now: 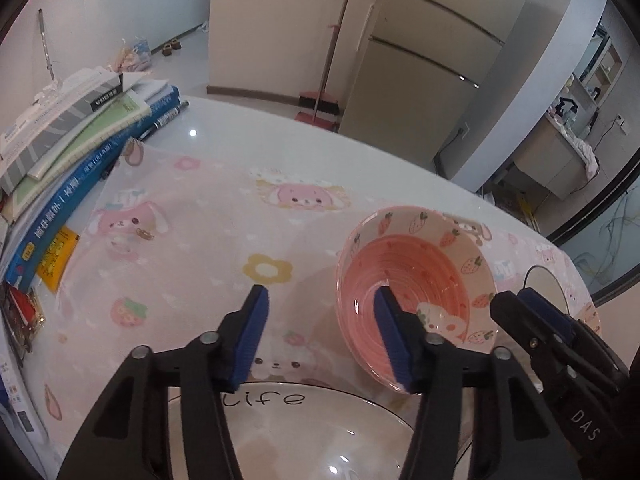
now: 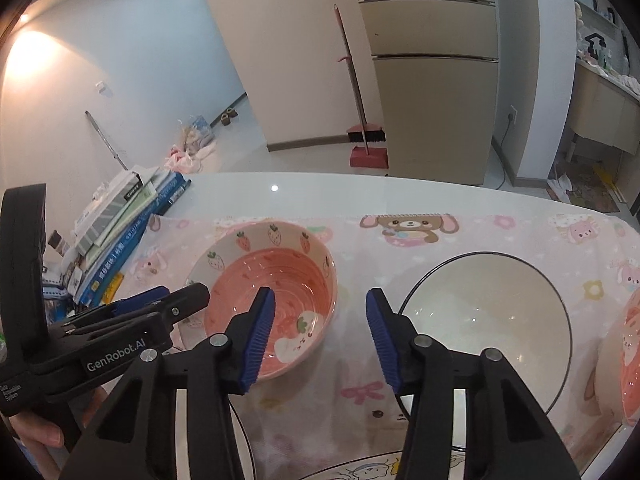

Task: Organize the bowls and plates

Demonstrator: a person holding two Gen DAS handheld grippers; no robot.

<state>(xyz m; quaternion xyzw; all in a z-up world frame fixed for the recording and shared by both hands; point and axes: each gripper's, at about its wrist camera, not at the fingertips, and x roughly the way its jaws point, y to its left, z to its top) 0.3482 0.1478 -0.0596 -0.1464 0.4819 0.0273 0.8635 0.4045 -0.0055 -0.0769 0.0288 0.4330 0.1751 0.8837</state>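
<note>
A pink strawberry bowl sits on the pink cartoon cloth. My left gripper is open and empty, its right finger over the bowl's inside; it also shows in the right wrist view. A white plate with "life" lettering lies below it. My right gripper is open and empty, its left finger over the bowl's near rim. It shows at the right of the left wrist view. A black-rimmed white plate lies right of the bowl. Another pink bowl shows at the right edge.
A stack of books lies at the table's left end. A plate with cartoon print peeks in at the bottom. The far table edge faces a broom and a fridge.
</note>
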